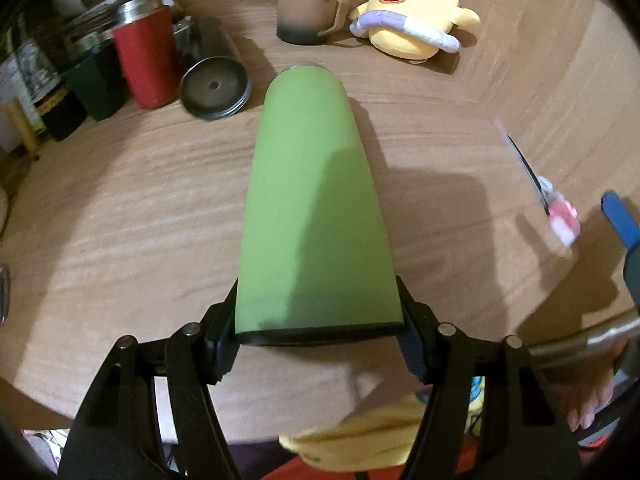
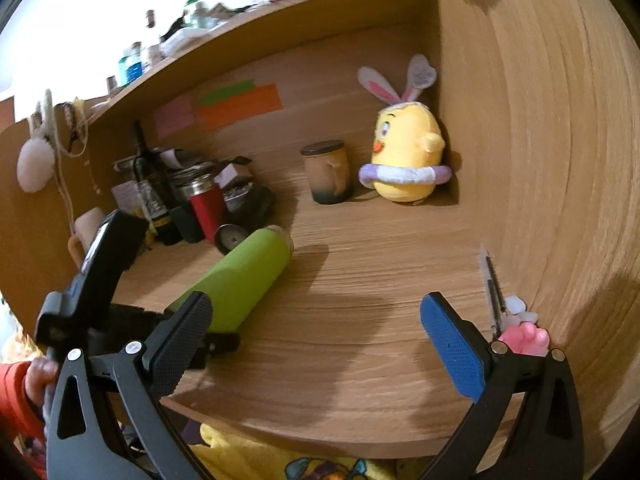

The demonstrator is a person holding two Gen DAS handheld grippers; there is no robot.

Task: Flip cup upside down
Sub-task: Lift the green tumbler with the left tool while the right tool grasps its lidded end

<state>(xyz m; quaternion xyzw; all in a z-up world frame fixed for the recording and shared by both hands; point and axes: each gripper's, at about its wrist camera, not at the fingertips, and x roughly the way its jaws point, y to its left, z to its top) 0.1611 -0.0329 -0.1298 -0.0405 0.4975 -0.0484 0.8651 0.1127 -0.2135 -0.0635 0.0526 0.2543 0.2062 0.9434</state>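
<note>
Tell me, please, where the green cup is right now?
The green cup lies tilted between the left gripper's closed jaws at the left-wrist view's centre, above the wooden desk, near the red tumbler.

Cup lying across the middle of the counter

The cup [image 1: 316, 200] lies on the counter [image 1: 120, 220]; behind it a mug [image 1: 308, 10], with a plush chick [image 1: 416, 12] to its right, and a tumbler [image 1: 146, 56] and lid [image 1: 216, 88] back left.

On the wooden desk [image 1: 120, 208], a yellow plush chick with rabbit ears [image 1: 414, 12] sits in the far right corner, a beige ceramic mug [image 1: 306, 10] just beside it. At the far left edge stand a red steel tumbler [image 1: 146, 58] and a round dark lid [image 1: 216, 88].
</note>
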